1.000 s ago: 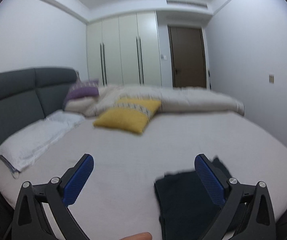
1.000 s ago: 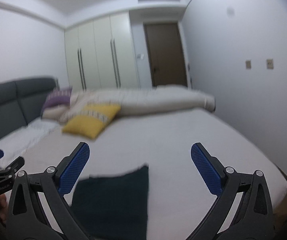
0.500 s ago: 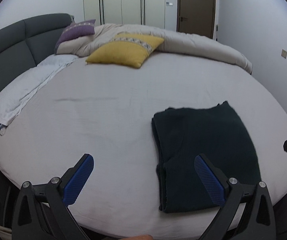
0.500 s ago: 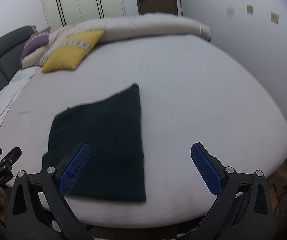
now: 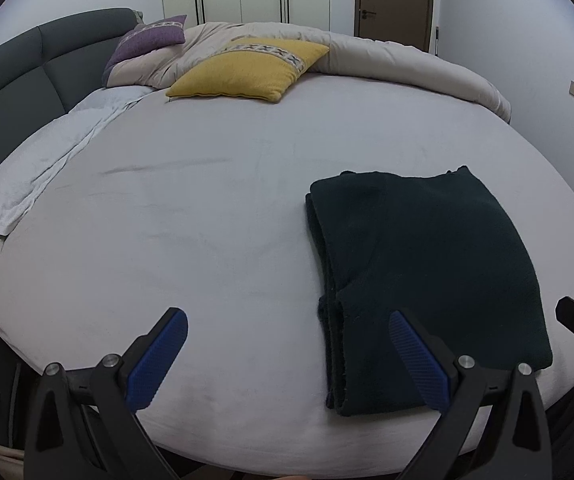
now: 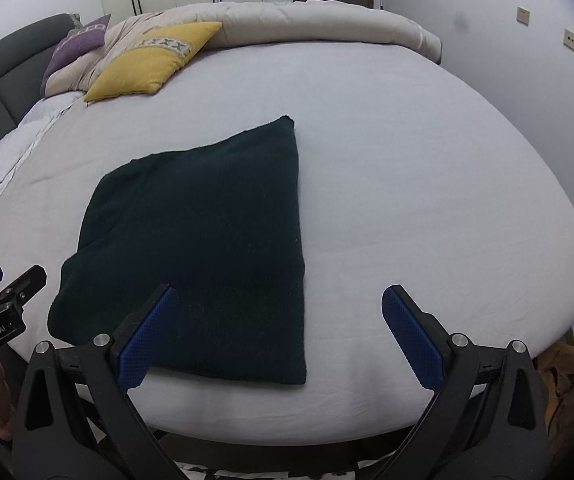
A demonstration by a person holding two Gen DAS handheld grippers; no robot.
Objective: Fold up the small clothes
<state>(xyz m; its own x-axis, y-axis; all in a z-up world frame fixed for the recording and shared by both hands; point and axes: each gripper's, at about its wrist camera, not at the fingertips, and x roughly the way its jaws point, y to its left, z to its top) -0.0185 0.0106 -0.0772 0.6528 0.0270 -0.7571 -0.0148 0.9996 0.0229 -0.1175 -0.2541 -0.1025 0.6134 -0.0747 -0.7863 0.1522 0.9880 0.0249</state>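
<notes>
I hold the left gripper and right gripper with fingers spread wide, gripping nothing, above the bed edge. The dark garment lies flat at 12 o'clock, layered edges at 9 o'clock, apparently already folded.

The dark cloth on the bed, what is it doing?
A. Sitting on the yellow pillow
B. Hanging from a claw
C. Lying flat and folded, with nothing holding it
C: the dark folded garment lies flat on the bed sheet, and the left claw and right claw are both open and empty.
</notes>
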